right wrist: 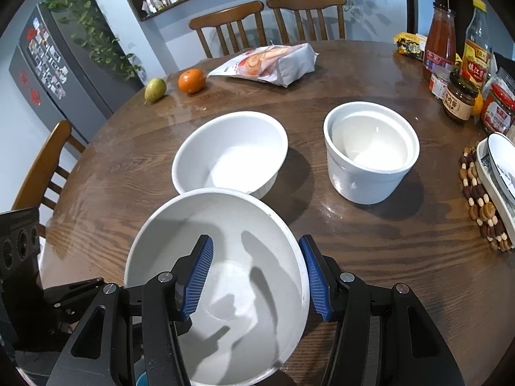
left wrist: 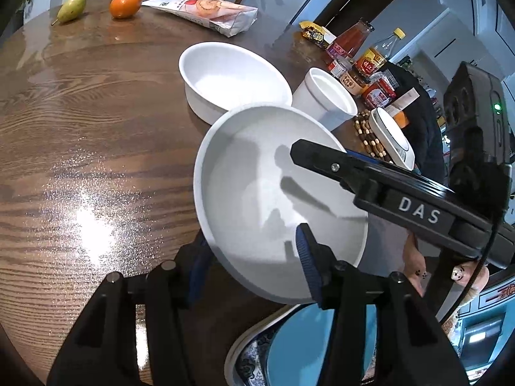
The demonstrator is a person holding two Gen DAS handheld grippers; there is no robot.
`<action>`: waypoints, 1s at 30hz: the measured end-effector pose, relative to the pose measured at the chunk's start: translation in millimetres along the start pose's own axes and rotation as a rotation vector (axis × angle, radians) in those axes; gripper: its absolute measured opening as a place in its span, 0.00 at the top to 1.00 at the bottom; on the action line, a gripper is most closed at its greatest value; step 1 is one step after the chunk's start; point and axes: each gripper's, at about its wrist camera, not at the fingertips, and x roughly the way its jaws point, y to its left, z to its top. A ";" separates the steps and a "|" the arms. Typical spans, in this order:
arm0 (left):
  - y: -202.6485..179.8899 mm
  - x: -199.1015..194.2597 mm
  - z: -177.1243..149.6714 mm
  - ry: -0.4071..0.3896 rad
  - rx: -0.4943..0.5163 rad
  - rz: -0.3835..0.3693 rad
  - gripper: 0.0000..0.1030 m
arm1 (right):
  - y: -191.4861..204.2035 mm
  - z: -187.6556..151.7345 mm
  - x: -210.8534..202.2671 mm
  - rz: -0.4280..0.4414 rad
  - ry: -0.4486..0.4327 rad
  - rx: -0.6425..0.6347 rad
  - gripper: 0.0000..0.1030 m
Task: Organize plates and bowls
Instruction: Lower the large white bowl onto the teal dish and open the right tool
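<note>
The right gripper [right wrist: 256,276] straddles the right rim of a shallow white bowl [right wrist: 225,257], one pad inside, one outside, apparently clamping the wall. The left gripper [left wrist: 251,267] brackets the opposite rim; whether its pads press cannot be told. The bowl hangs tilted over the table's [right wrist: 370,251] near edge, likely to nest into the deeper white bowl [right wrist: 230,151] just beyond.

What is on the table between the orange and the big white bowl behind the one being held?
Nothing: between the orange and the big white bowl there is only bare wooden table, seen plainly in the right wrist view.
</note>
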 end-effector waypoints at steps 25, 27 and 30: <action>15.1 -22.0 -0.1 -0.223 0.001 0.204 0.21 | -17.1 5.1 -21.7 0.076 -0.229 0.165 0.19; 16.6 -21.6 0.1 -0.236 -0.004 0.221 0.21 | -14.9 6.5 -22.4 0.095 -0.232 0.156 0.19; 18.0 -21.1 -0.4 -0.243 -0.005 0.242 0.20 | -13.7 8.0 -20.7 0.120 -0.222 0.155 0.18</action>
